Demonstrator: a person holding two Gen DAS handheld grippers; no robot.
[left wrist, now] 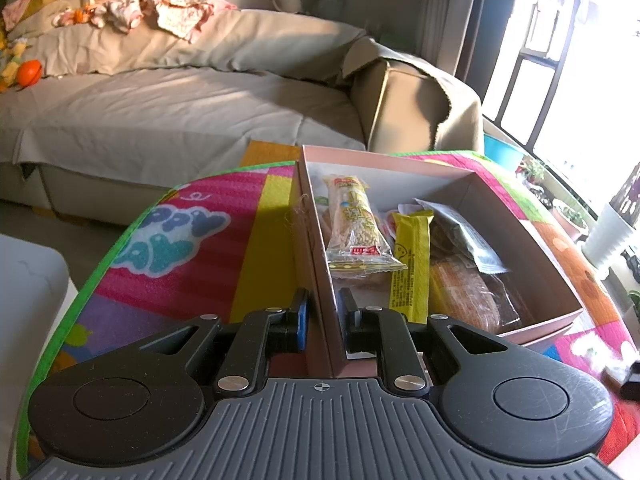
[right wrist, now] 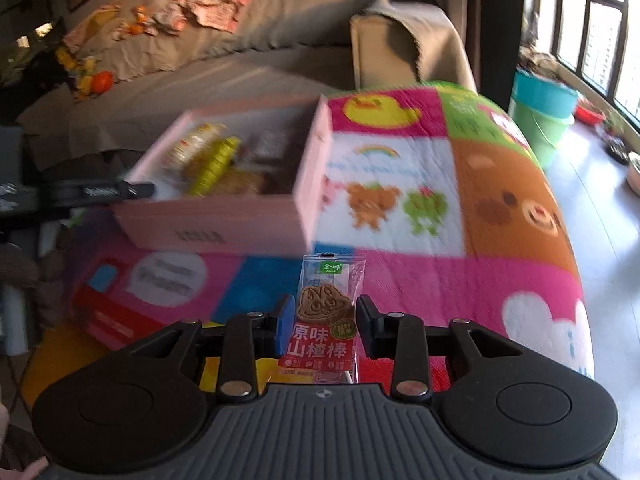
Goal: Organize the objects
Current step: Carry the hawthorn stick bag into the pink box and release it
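Right tool (right wrist: 323, 322) pinches glossy flat snack packet (right wrist: 325, 320); pink cardboard box (right wrist: 240, 216) beyond.

Box (right wrist: 224, 216) top is open, reachable from above, but the inside is crowded: peanut bar (left wrist: 354, 226), yellow packet (left wrist: 410, 264) and dark packets (left wrist: 464, 264) cover most of the floor. Left gripper (left wrist: 323, 312) straddles the box's near-left wall. Right of the box the quilt (right wrist: 440, 200) is bare, clear passage. Sofa (left wrist: 160, 112) blocks behind.

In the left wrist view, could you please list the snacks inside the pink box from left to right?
Clear peanut-bar packet → yellow stick packet → grey-green foil packet, all inside the pink box.
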